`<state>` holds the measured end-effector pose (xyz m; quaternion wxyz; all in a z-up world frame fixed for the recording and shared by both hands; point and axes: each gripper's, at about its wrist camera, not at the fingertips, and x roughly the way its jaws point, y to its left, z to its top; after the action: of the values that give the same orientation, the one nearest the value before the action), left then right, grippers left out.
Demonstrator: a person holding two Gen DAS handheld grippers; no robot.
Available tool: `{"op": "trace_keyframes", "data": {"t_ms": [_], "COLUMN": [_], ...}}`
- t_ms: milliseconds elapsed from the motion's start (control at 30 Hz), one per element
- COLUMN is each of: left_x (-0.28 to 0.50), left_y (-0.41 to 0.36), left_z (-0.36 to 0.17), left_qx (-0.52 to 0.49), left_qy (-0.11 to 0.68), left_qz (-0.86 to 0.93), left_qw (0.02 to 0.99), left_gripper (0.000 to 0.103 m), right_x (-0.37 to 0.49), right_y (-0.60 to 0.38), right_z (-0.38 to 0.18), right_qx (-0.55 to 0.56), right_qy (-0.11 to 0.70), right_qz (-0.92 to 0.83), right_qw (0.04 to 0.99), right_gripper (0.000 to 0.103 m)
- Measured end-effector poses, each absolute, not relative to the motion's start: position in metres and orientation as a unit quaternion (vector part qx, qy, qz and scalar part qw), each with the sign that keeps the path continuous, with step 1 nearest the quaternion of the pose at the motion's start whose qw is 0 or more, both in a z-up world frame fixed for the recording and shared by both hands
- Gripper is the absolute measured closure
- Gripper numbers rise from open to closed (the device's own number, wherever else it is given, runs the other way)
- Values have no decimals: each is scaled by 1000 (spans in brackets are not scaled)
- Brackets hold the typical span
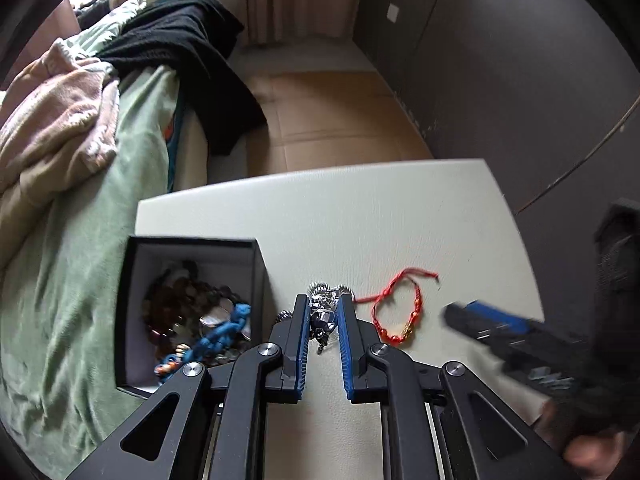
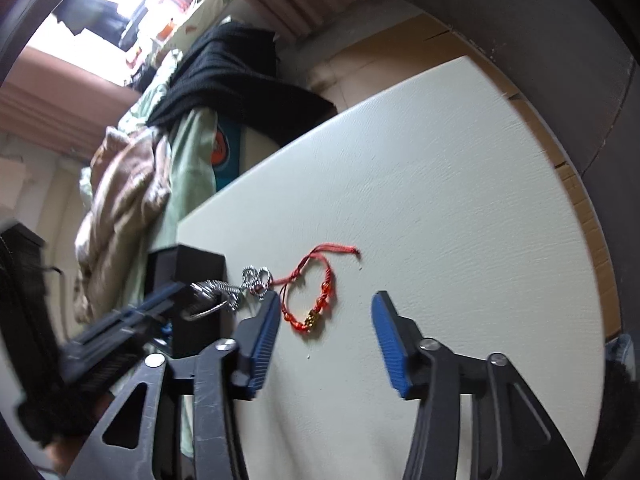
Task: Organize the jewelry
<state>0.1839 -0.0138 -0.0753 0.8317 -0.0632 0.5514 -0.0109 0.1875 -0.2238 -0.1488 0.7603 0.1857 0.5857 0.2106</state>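
— Status on the left claw?

— Left gripper (image 1: 325, 322) is clamped on the silver bracelet (image 1: 326, 312), pads pressing its chunky centre piece, beside the black jewelry box (image 1: 256, 276) at the table's (image 1: 400, 216) left edge. Inside the box I see beaded strands and a blue cord piece (image 1: 224, 332).

— And the right one?

— Right gripper (image 2: 326, 336) hangs with jaws apart, nothing between the pads, tips just beside the red string bracelet (image 2: 314, 296). That one lies flat on the table, right of the silver one, its loose end touching it.
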Motion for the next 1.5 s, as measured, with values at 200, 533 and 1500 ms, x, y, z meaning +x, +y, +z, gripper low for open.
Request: {"op": "trace_keyframes", "data": {"t_ms": [200, 533, 1500], "left_x": [184, 176, 139], "left_y": [5, 23, 15], "left_z": [-55, -22, 139], "left_qx": [-74, -84, -37], "left_qy": [534, 511, 397], "left_qz": [-4, 5, 40], "left_qw": [842, 856, 916], "left_gripper": [89, 89, 89], "right_x": [190, 177, 154], "right_y": [-196, -154, -223], "right_z": [-163, -161, -85], "right_qx": [143, -5, 152], "right_qy": [603, 580, 500], "right_qz": [201, 152, 284], "right_qw": [759, 800, 804], "right_gripper": [69, 78, 95]}}
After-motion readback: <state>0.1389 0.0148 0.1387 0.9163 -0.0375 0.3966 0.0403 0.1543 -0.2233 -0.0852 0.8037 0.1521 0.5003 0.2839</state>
